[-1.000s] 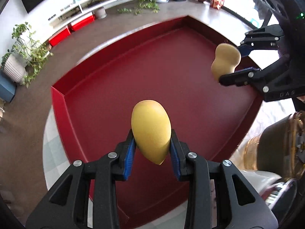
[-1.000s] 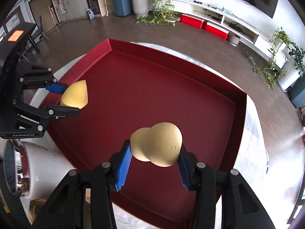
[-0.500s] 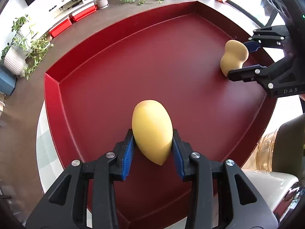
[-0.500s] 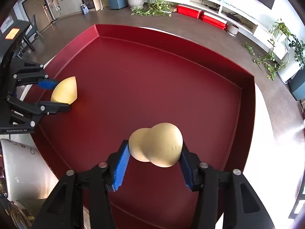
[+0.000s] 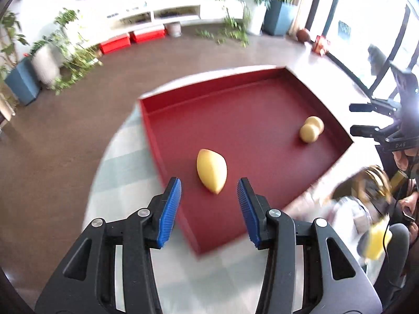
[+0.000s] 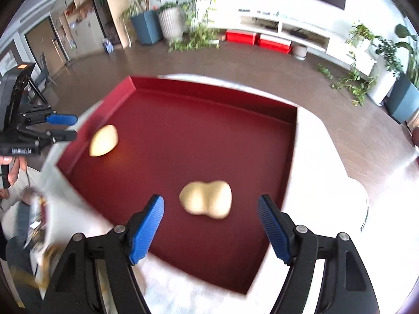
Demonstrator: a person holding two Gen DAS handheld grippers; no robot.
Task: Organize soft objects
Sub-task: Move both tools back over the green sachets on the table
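Observation:
A yellow mango-shaped soft toy [image 5: 211, 174] lies in the red tray [image 5: 183, 96] near its front left side; it also shows in the right wrist view [image 6: 103, 144]. A tan peanut-shaped soft toy [image 6: 207, 203] lies in the tray [image 6: 209, 89] near its right side; it also shows in the left wrist view [image 5: 311, 132]. My left gripper [image 5: 209, 209] is open and empty, pulled back just short of the mango toy. My right gripper [image 6: 210, 229] is open and empty, just short of the peanut toy. Each gripper shows at the edge of the other's view.
The tray sits on a pale round table [image 5: 117, 167] with a checked cloth. A blurred bag of items [image 5: 366, 209] lies beside the tray's near corner, with hands close by. Potted plants [image 6: 170, 23] and a white shelf unit stand on the floor beyond.
Both grippers have opened and let go of their toys, which now lie in the tray. Both grippers have drawn back and risen, so the tray looks smaller.

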